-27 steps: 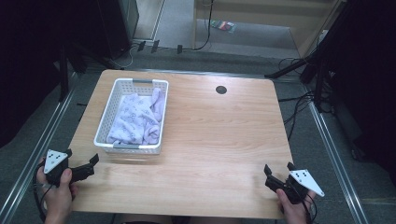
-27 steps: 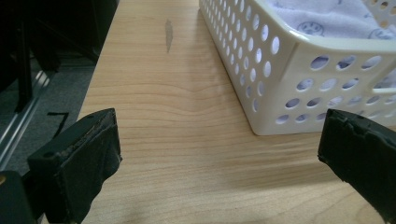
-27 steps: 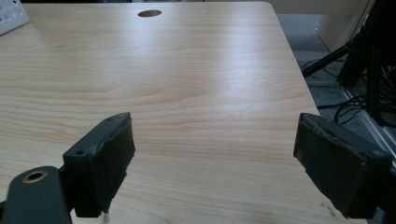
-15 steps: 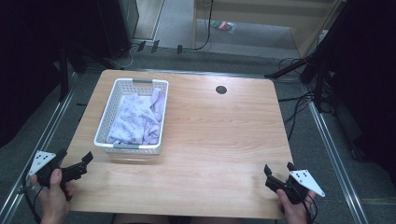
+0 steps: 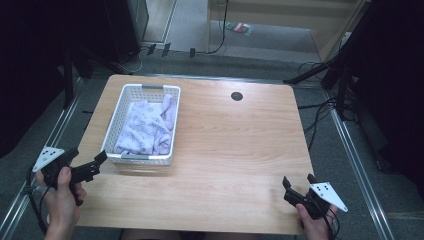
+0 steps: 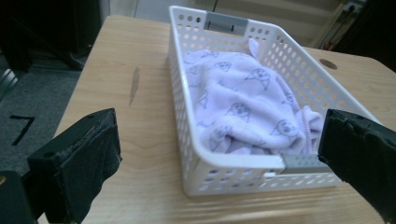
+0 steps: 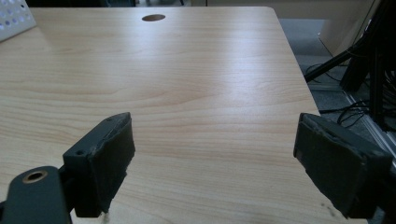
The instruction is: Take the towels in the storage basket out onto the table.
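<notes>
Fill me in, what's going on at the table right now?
A person holds a gripper in each hand at the near edge of the table. The left gripper has its jaws open, aimed at the near end of the white basket, which holds a crumpled lilac cloth. It touches nothing yet. The right gripper sits open at the near right, over bare wood.

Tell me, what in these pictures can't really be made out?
- The basket floor and anything under the lilac cloth: the bunched cloth covers it, in the high view and the left gripper view.
- The basket's near right corner, left gripper view: one black pad of the left gripper covers it.
- The small colourful thing on the floor beyond the table, high view: too small and blurred to name.
</notes>
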`<state>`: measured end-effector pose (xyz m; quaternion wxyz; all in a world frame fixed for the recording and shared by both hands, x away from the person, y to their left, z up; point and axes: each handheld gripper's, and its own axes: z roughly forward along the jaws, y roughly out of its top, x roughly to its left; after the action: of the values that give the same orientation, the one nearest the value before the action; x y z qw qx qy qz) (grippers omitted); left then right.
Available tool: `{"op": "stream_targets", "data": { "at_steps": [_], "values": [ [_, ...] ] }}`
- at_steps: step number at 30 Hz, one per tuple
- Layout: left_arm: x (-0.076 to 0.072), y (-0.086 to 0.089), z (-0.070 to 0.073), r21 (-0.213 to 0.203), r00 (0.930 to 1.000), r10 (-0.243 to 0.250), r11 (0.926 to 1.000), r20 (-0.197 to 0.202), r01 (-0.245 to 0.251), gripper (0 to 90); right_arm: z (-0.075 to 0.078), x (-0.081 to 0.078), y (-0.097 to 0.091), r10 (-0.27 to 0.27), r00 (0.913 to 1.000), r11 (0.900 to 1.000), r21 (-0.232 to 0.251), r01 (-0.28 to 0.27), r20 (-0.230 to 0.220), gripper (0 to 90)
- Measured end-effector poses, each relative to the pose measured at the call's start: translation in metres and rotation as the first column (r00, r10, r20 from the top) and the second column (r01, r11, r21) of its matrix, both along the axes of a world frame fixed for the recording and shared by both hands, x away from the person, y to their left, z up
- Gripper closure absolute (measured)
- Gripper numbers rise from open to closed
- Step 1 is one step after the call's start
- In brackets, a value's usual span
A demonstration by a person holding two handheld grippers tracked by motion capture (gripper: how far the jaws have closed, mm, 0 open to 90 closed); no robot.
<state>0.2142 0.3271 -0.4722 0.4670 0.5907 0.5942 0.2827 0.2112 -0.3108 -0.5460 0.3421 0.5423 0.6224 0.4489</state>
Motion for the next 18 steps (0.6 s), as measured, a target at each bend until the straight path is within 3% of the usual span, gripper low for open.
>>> {"op": "stream_targets", "data": {
  "at_steps": [6,9,18],
  "values": [
    [0.016,-0.013,0.02,0.033,0.999,-0.041,0.9986,-0.014,0.042,0.0,0.0,0.001,-0.001,0.002,0.9999,0.9999,0.013,-0.001,-0.011,12.5],
    [0.031,-0.021,0.032,0.051,0.996,-0.079,0.9954,-0.041,0.081,0.0,0.0,0.0,0.001,0.002,1.0,1.0,0.0,-0.002,-0.004,12.6],
    [0.06,-0.037,0.051,0.101,0.9893,-0.113,0.9874,-0.092,0.122,0.0,0.0,0.0,0.002,0.002,1.0,0.9998,-0.018,-0.002,-0.008,12.6]
  ]
}}
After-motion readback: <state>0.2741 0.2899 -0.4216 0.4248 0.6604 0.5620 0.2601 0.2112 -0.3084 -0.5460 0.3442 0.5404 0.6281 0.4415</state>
